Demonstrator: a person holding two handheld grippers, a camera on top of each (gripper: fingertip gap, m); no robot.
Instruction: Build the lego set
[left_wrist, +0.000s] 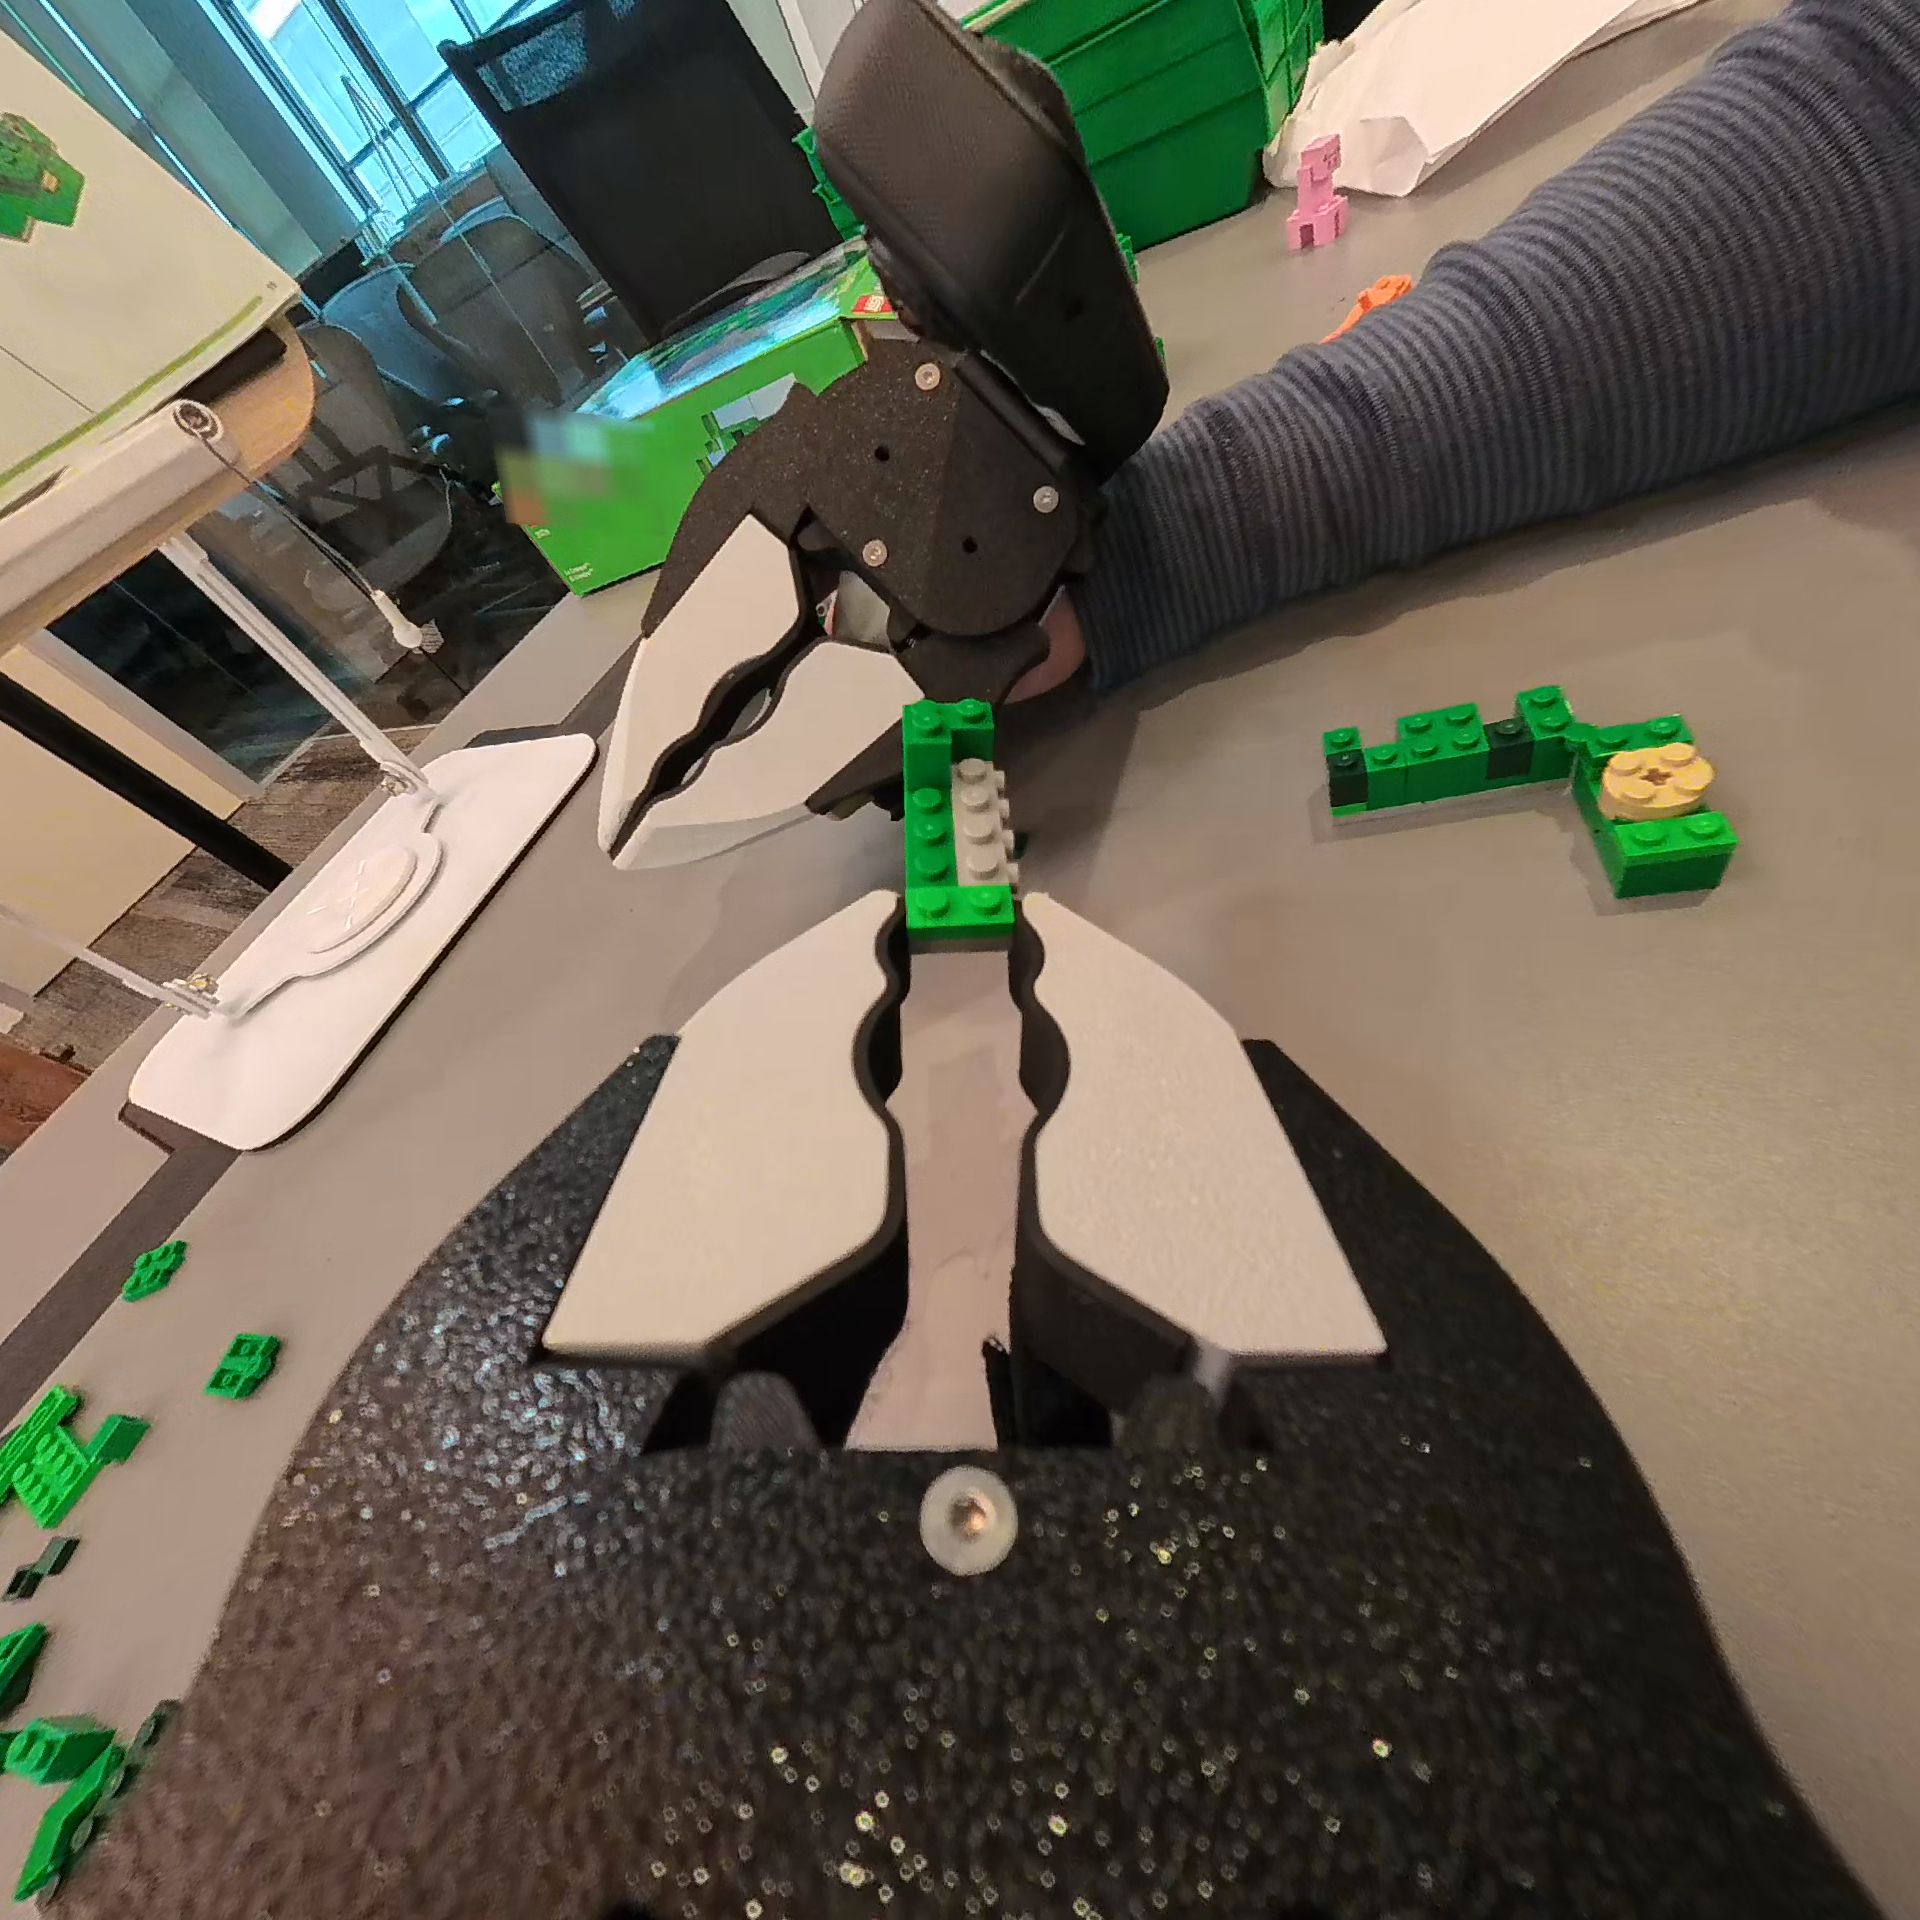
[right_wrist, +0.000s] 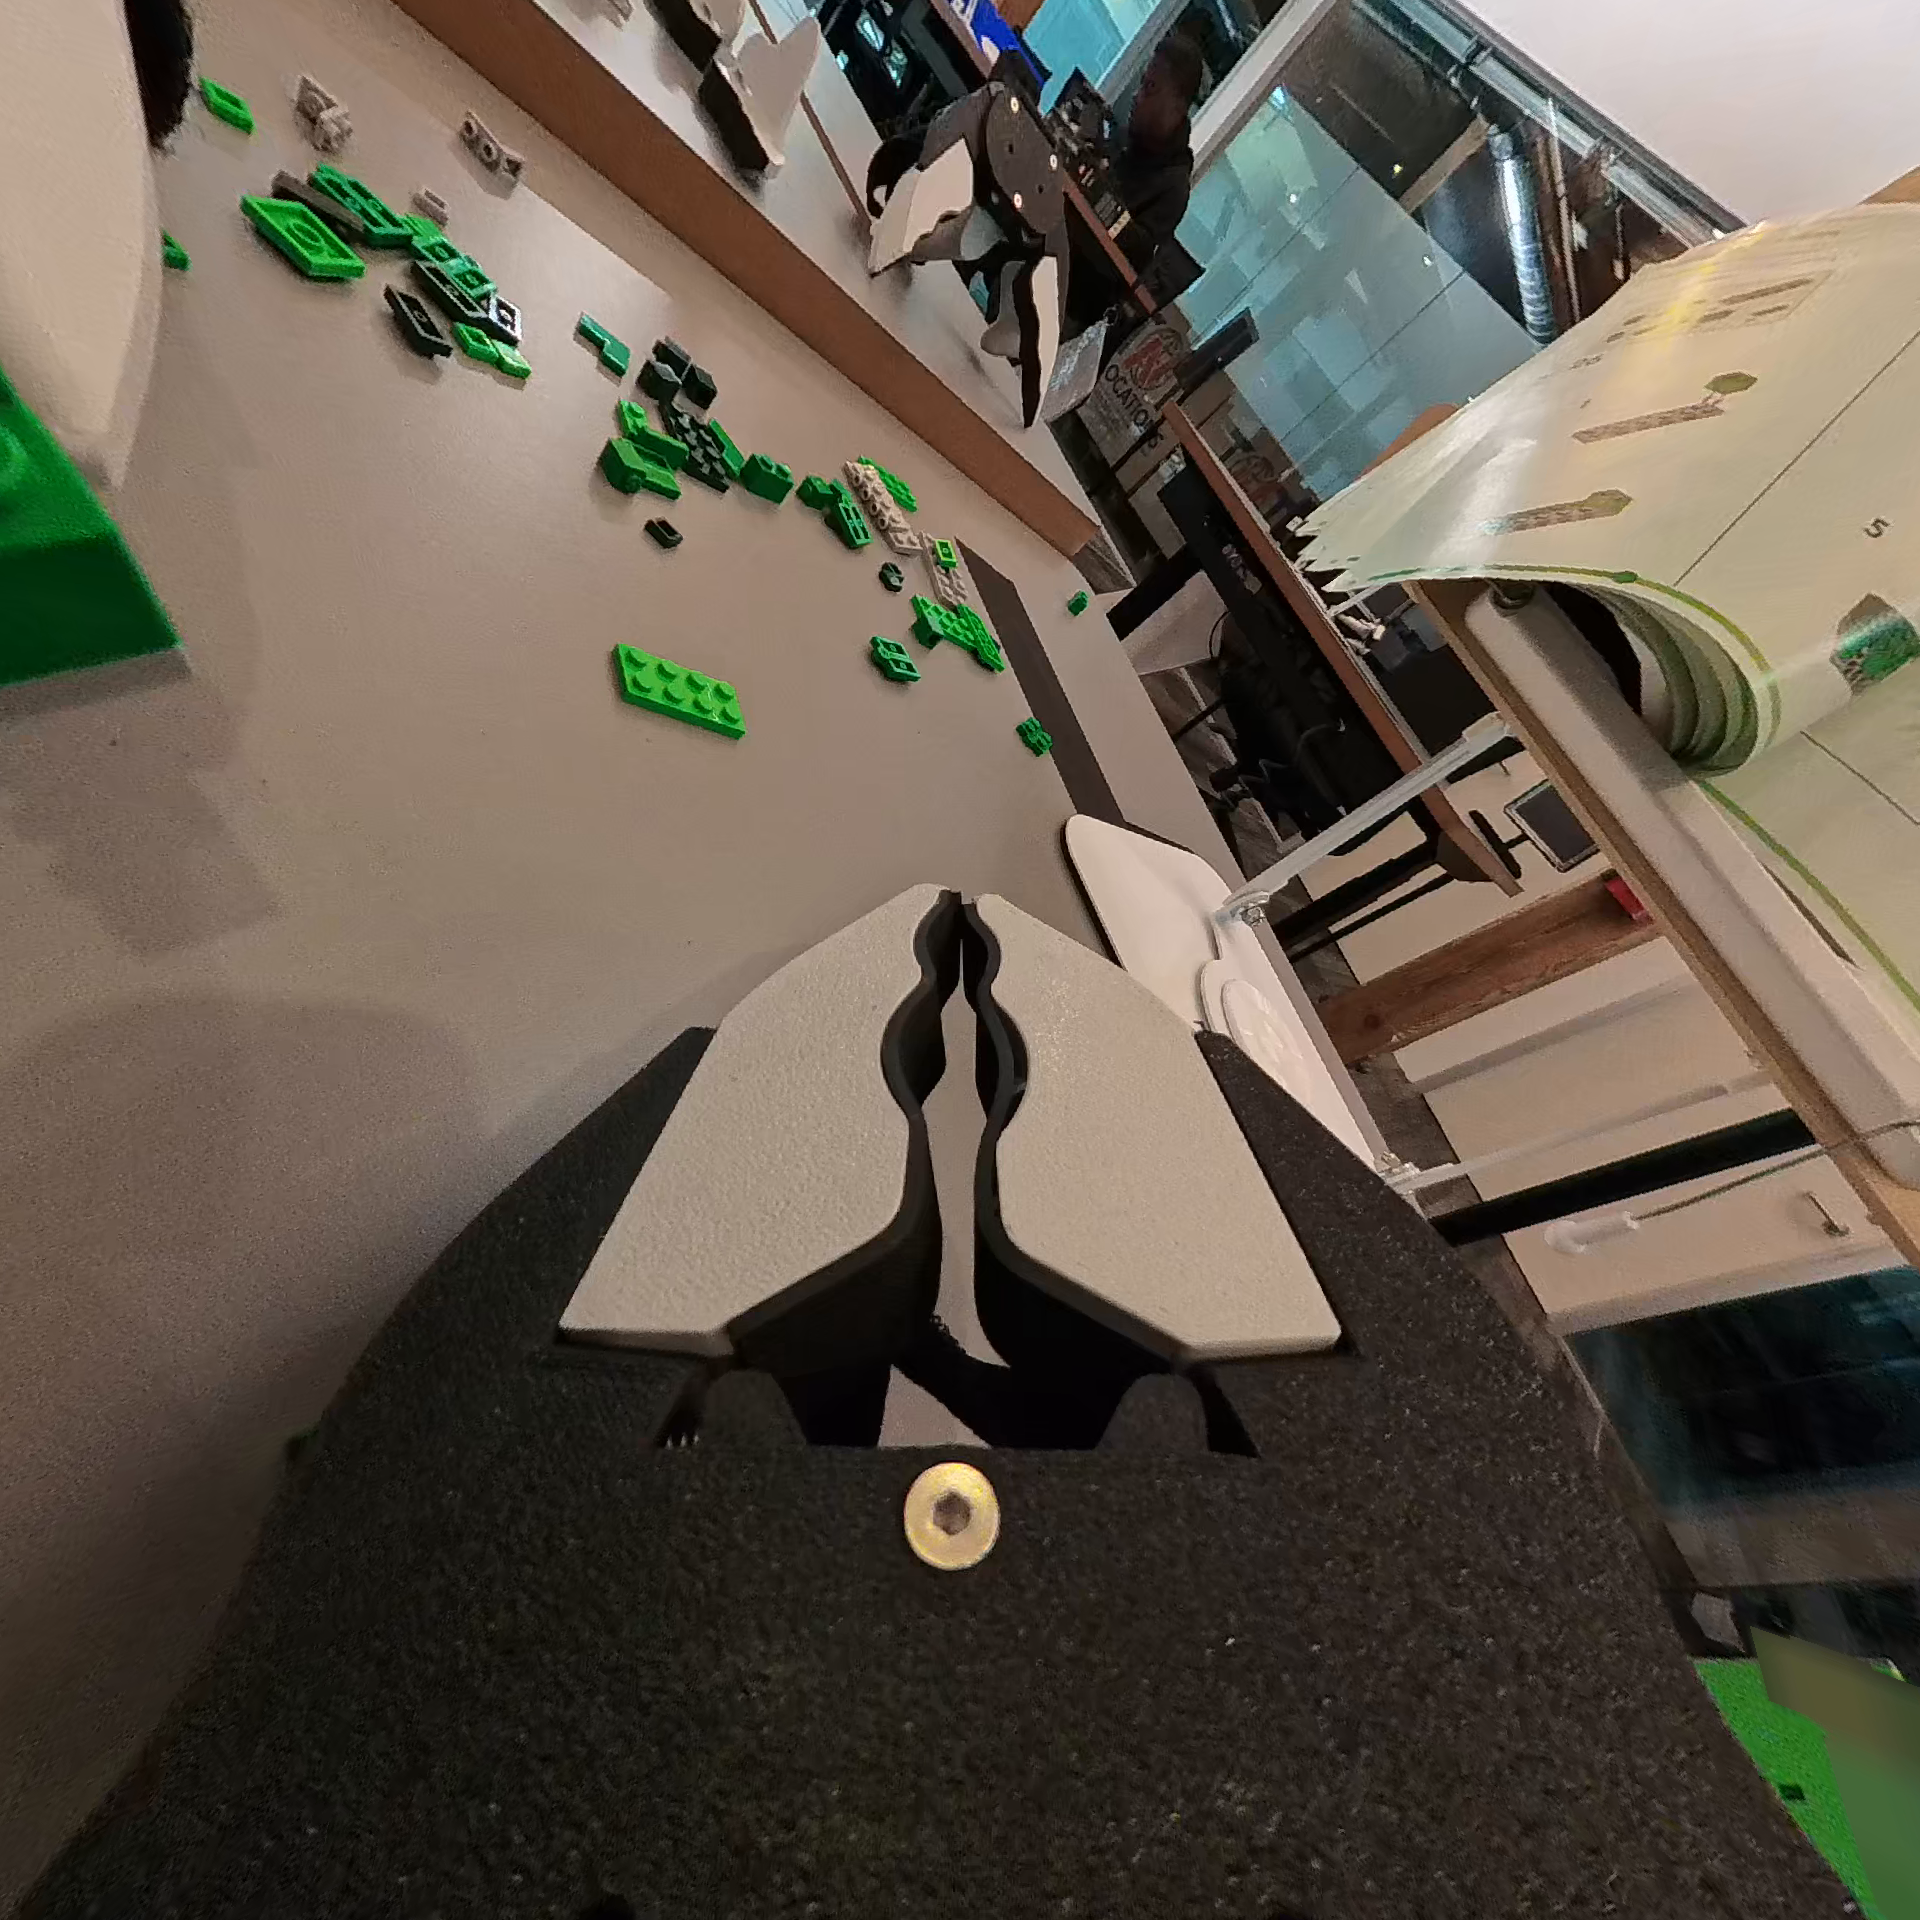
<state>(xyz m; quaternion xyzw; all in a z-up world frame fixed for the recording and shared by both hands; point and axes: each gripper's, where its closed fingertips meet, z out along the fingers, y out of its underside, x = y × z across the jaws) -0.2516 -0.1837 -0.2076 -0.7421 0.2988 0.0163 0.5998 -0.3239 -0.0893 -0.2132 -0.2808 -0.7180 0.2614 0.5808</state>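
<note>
A grey desk (left_wrist: 1455, 1091) fills both views. At the centre of the left wrist view, the left gripper (left_wrist: 958, 920) clamps the near end of a green-and-grey lego frame (left_wrist: 951, 821), whose long axis runs straight away up-frame. The right gripper (left_wrist: 623, 836), tips together and empty, sits just left of the frame's far end, nearer than any loose piece.

Bright, even daylight from windows; soft shadows, strong wide-angle edge distortion, and slight blur at frame edges.

Red logo patch and small white print on green cardboard box (left_wrist: 727, 416); page numeral on open white instruction booklet (right_wrist: 1662, 468); lettered background sign (right_wrist: 1127, 400).
</note>
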